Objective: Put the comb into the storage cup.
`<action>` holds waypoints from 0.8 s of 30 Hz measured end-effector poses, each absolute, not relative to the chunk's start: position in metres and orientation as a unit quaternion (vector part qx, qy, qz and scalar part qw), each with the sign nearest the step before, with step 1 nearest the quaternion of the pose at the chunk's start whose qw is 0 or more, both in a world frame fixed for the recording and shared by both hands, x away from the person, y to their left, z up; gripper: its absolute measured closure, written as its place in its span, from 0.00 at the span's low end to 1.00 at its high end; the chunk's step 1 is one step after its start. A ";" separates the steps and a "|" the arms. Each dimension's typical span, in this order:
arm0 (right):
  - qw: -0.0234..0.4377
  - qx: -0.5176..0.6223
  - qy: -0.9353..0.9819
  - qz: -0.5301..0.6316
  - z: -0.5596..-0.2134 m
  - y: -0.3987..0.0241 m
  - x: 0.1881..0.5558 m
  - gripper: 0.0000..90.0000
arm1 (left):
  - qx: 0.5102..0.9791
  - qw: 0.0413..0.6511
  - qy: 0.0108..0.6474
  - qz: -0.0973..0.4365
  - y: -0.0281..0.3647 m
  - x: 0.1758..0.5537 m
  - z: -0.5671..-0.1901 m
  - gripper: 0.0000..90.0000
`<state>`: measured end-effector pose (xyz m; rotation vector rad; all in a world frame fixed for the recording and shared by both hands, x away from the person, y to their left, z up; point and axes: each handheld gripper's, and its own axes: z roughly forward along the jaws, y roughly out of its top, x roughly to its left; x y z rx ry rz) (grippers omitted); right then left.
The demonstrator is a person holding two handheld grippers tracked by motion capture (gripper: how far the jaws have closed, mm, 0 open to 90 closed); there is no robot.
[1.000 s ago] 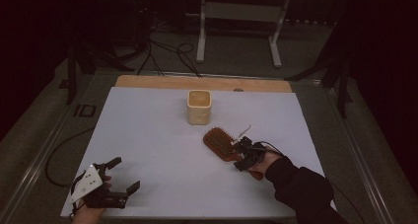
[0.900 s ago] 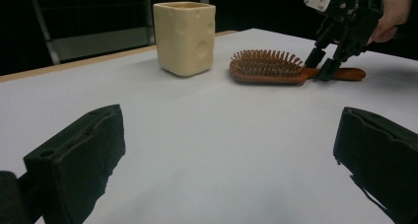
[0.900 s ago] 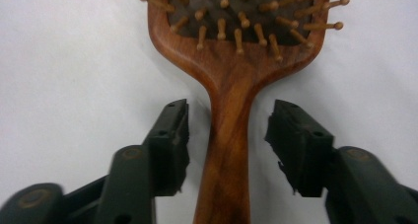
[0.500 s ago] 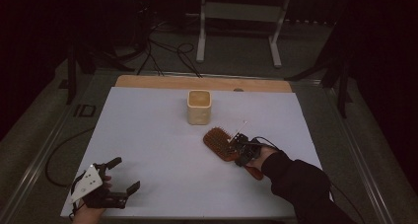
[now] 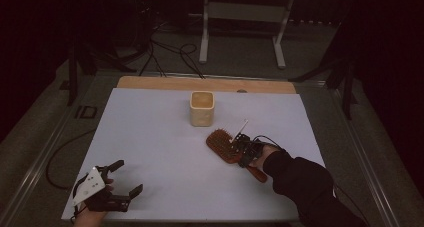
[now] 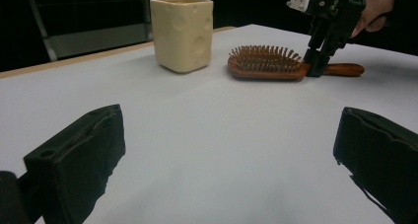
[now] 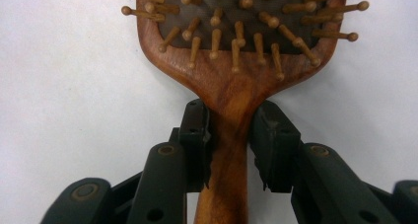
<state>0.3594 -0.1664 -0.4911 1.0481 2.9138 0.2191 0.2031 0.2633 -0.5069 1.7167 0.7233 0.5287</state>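
Note:
A wooden hairbrush point(image 5: 223, 143) lies bristles up on the white table sheet point(image 5: 150, 137), right of centre. My right gripper point(image 5: 243, 150) points down over it. Its jaws have just been closing and now both pads press on the neck of the hairbrush point(image 7: 231, 86), where the handle meets the head. From the left gripper view the right gripper point(image 6: 315, 68) stands upright on the hairbrush point(image 6: 266, 63). My left gripper point(image 5: 129, 176) rests at the near left corner, open, with nothing between its jaws point(image 6: 229, 150).
A cream square cup point(image 5: 202, 108) stands upright behind the brush, near the table's middle back; the cup point(image 6: 182, 34) is left of the brush in the left gripper view. A wooden strip point(image 5: 200, 83) edges the far side. A metal stand point(image 5: 240, 17) and cables lie beyond.
The right gripper's jaws have come together onto the brush's neck, with the hand shifting slightly left. The left gripper has not moved.

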 end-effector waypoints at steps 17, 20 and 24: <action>0.053 0.336 0.926 0.166 -0.494 -0.188 0.343 0.81 | 0.732 0.563 0.314 0.223 0.263 0.204 -0.509 0.00; 0.054 0.336 0.923 0.179 -0.492 -0.191 0.341 0.81 | 0.733 0.560 0.314 0.222 0.263 0.205 -0.510 0.00; 0.054 0.333 0.920 0.201 -0.489 -0.195 0.338 0.81 | 0.733 0.560 0.316 0.222 0.263 0.205 -0.510 0.00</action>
